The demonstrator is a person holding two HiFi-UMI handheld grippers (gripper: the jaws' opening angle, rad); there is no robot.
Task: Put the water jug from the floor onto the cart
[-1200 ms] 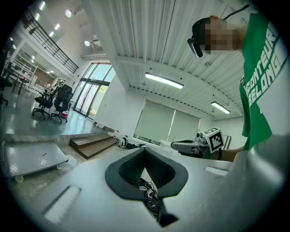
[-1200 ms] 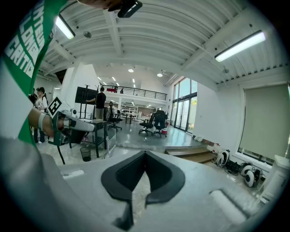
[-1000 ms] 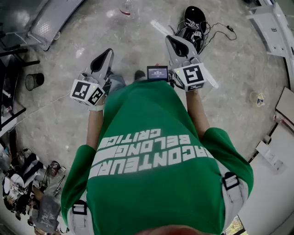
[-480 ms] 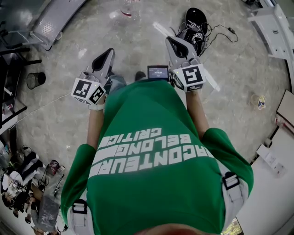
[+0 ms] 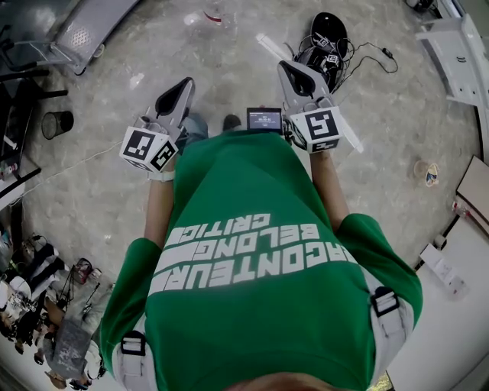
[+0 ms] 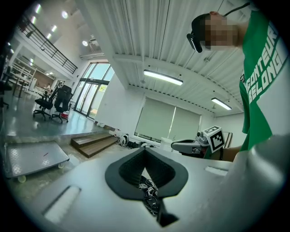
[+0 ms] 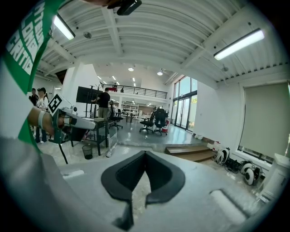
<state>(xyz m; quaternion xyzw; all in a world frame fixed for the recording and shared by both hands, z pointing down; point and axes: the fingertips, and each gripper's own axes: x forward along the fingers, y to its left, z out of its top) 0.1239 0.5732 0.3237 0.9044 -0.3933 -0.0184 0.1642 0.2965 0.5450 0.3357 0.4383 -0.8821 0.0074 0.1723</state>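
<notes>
Nothing material has changed: left gripper (image 5: 182,85) and right gripper (image 5: 286,70) stay raised, jaws pressed together, empty. Apparent water jug (image 5: 216,13) remains on the floor, cart (image 5: 84,34) unloaded; task not begun

The jug (image 5: 216,12) — clear, with a red part — stands on the floor at the head view's top edge, partly cut off. The cart (image 5: 82,32) — a low grey metal platform on small wheels — sits well apart, to its left.
</notes>
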